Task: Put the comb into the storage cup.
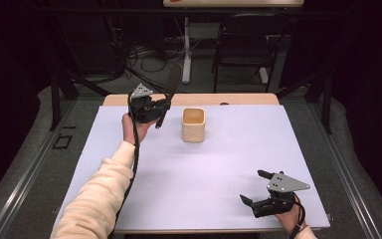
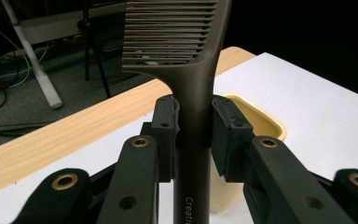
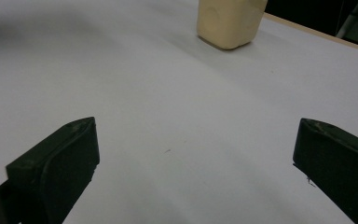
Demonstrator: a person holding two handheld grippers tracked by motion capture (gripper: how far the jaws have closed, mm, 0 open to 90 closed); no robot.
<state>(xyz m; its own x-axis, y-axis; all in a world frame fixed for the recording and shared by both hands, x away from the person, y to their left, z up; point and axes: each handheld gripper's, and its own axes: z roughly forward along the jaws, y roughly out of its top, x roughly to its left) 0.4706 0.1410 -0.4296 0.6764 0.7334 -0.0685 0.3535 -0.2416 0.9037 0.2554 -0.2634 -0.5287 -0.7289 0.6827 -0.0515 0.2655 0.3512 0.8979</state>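
A dark brown comb stands upright between the jaws of my left gripper, which is shut on its handle; the teeth rise above the jaws. In the high view the left gripper is held above the table's far left, with the comb slanting up and its handle end pointing down. Just to its right stands a cream square cup, upright with nothing visible inside, also the cream cup behind the jaws. My right gripper rests near the front right, open, nothing between its fingers. The cup lies far ahead of it.
A white mat covers the wooden table. Beyond the far edge stand a dark chair and a white table leg, with cables on the floor.
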